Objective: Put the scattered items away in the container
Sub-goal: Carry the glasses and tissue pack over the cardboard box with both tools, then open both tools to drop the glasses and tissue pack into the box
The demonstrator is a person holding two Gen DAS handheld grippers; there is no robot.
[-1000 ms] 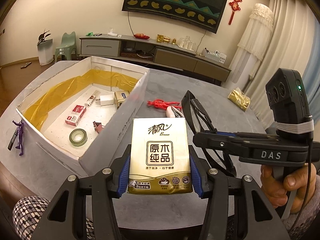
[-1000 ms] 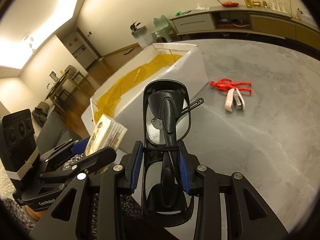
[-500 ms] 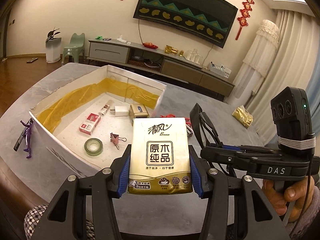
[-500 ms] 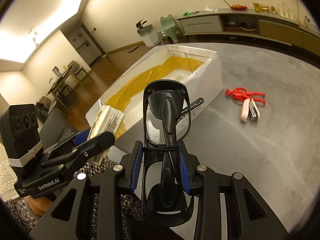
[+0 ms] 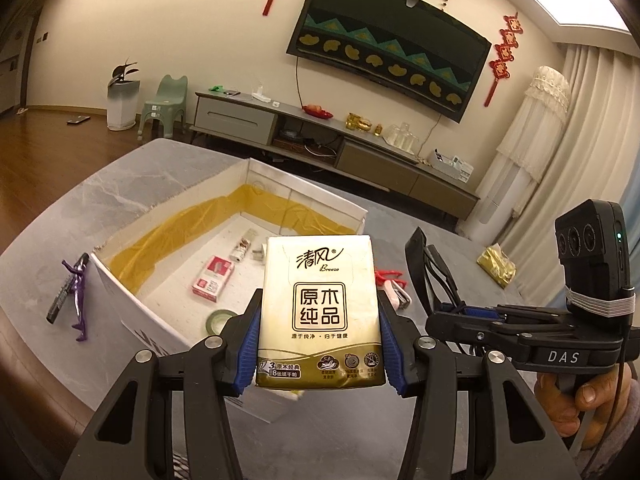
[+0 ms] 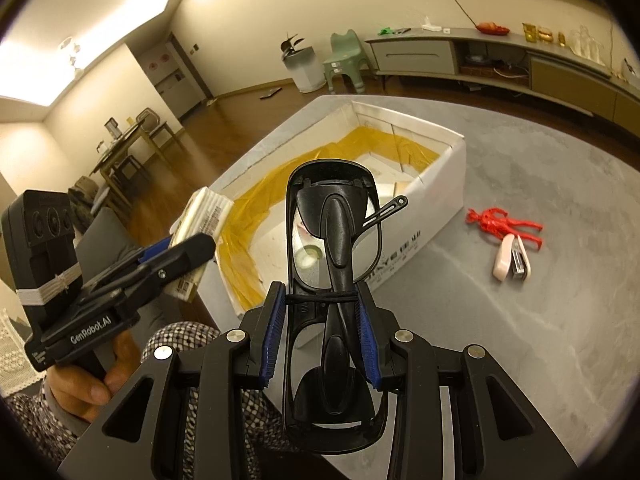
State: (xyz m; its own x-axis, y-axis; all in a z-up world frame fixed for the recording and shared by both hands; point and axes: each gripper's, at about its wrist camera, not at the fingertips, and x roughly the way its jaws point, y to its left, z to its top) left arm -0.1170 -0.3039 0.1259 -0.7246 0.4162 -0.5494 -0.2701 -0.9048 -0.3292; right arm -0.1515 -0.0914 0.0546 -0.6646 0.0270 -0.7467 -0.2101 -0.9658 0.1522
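Left claw (image 5: pixel 318 344) pinches a tissue pack (image 5: pixel 319 312) upright between its blue pads, held over the near corner of the box (image 5: pixel 132 312). Right claw (image 6: pixel 320 332) pinches folded black glasses (image 6: pixel 334 264), lenses standing on edge, one temple sticking out to the right; it sits beside the left claw, near the box's right wall. Box is white, open-topped, yellow tape lining the inside walls, on a grey worktop (image 6: pixel 520 340). Inside: tape roll (image 5: pixel 218 319), red-white carton (image 5: pixel 213 279), small white bits further back. Outside on worktop: marker (image 5: pixel 64 288) and purple figure (image 5: pixel 80 300) left of box, red figure (image 6: pixel 502 224) touching a pink stapler (image 6: pixel 513 258) right of it, gold packet (image 5: pixel 496 266) further right
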